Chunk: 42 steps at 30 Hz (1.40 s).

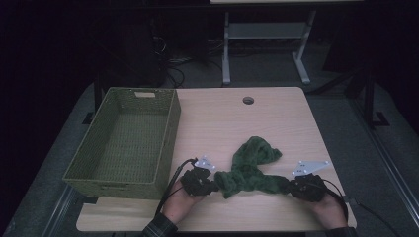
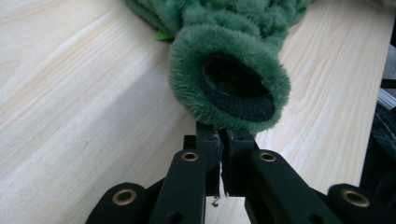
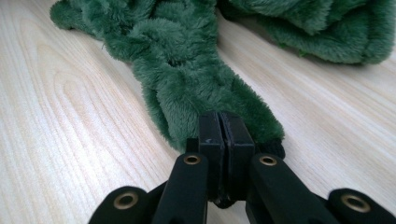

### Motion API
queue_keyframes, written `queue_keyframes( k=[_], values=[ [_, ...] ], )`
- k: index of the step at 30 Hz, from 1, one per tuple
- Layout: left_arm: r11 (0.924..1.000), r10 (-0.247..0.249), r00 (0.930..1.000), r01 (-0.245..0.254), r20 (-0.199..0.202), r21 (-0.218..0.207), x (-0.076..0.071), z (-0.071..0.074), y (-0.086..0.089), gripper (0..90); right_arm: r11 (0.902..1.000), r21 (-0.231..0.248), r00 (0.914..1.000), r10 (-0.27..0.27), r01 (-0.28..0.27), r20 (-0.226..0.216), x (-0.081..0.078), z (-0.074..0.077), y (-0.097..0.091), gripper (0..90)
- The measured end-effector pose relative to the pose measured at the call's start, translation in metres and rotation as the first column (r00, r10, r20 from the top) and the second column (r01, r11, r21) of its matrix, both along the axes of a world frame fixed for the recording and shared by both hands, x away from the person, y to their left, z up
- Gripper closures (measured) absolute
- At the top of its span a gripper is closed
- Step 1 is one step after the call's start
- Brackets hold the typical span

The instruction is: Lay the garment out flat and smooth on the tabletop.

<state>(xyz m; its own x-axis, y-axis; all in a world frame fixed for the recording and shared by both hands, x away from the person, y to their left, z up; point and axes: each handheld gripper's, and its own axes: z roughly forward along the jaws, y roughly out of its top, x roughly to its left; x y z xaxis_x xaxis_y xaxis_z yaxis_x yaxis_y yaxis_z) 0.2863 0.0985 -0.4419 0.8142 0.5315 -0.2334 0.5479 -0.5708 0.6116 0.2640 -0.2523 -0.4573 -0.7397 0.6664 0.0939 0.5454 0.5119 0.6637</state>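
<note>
We see the room behind the light wooden table [image 1: 276, 118] as dark, its furniture hard to make out. Left of the fuzzy dark green garment [image 1: 252, 170], the olive woven rectangular basket [image 1: 168, 143] holds nothing. The garment lies stretched across the table's near half. Our left gripper [image 1: 213, 186] has its jaws pinched shut on the rim of one sleeve cuff [image 2: 233, 88]; our right gripper [image 1: 290, 186] is clamped tight on the other sleeve end [image 3: 205, 93].
</note>
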Motion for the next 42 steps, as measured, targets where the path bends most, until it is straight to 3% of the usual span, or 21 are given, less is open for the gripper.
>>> queue_keyframes(
  k=[4,8,14,19,23,30,36,42],
  values=[
    [0.9995,0.03,0.999,-0.03,0.033,0.0,0.0,0.007,0.008,76.9,1.0,0.002,1.0,-0.003,0.003,0.001,0.0,0.0,-0.001,87.1],
    [0.9972,0.066,0.9957,-0.064,0.065,-0.038,-0.001,0.02,0.012,71.5,1.0,0.0,1.0,-0.005,0.005,0.009,0.0,0.001,-0.003,87.0],
    [0.9945,0.079,0.9899,-0.07,0.118,-0.078,-0.005,0.045,0.02,68.4,0.9999,-0.009,0.9998,-0.009,0.009,0.018,-0.002,0.004,-0.006,86.6],
    [0.992,0.082,0.9876,-0.068,0.134,-0.107,-0.005,0.054,0.021,64.6,0.9999,0.007,0.9996,-0.013,0.013,0.024,-0.004,0.005,-0.008,81.2],
    [0.9949,0.04,0.9922,-0.029,0.118,-0.097,-0.004,0.046,0.007,60.2,0.9987,0.042,0.9985,-0.03,0.028,0.047,-0.003,0.011,-0.01,68.9],
    [0.9983,-0.019,0.9963,0.024,0.084,-0.054,0.002,0.026,-0.017,52.7,0.9952,0.087,0.9966,-0.051,0.045,0.064,0.012,0.026,-0.01,64.2],
    [0.9994,-0.035,0.9969,0.035,0.071,-0.002,0.005,0.009,-0.024,51.3,0.9926,0.082,0.9921,-0.096,0.09,0.08,0.039,0.035,-0.014,63.9],
    [0.9964,-0.065,0.9964,0.062,0.054,0.058,0.009,-0.004,-0.026,58.4,0.9854,0.073,0.9829,-0.16,0.154,0.091,0.072,0.038,-0.022,66.0]
  ],
)
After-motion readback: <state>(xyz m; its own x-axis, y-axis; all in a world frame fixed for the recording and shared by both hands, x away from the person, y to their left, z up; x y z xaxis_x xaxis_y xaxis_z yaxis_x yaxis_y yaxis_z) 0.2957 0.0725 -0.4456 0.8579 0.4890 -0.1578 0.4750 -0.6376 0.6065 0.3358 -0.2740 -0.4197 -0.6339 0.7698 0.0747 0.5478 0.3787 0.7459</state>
